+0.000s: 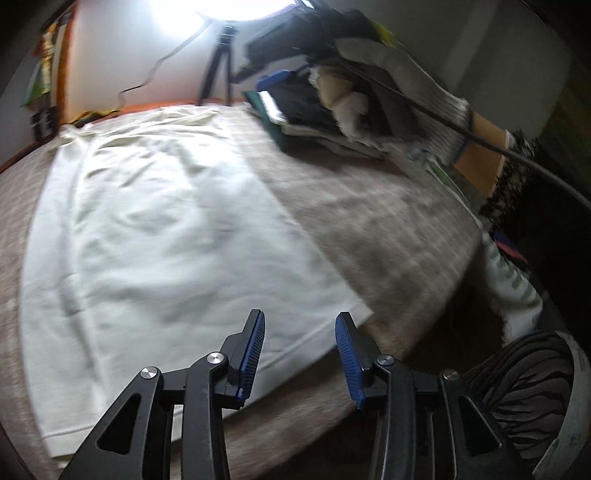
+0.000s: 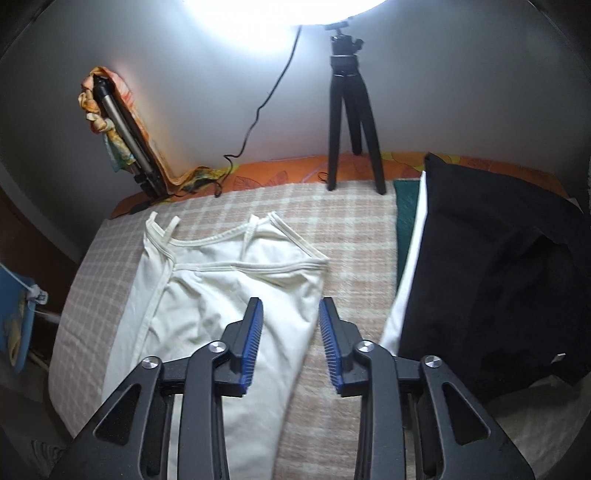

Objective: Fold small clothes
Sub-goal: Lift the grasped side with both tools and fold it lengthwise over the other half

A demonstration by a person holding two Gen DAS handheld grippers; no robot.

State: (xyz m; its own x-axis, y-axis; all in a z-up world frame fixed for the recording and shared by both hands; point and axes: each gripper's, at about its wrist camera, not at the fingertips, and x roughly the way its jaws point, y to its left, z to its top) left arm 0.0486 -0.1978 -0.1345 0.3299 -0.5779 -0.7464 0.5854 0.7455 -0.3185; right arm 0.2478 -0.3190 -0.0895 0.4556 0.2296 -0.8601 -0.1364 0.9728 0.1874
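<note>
My left gripper (image 1: 300, 325) and right gripper (image 2: 290, 310) hover part-open and empty above the cream garment (image 2: 229, 295), spread on the checked blanket (image 2: 351, 229).

A: The left wrist view is smeared; the top (image 1: 177, 229) shows no seams there, and its near hem runs behind the left gripper (image 1: 300, 354).

B: In the right wrist view its lower end is hidden by the right gripper (image 2: 290, 332) and cut by the bottom edge.

A: The lamp (image 2: 295, 14) is blown out white, cropped at the top.

B: The dark pile (image 2: 491, 280) is too black to tell garments apart.
</note>
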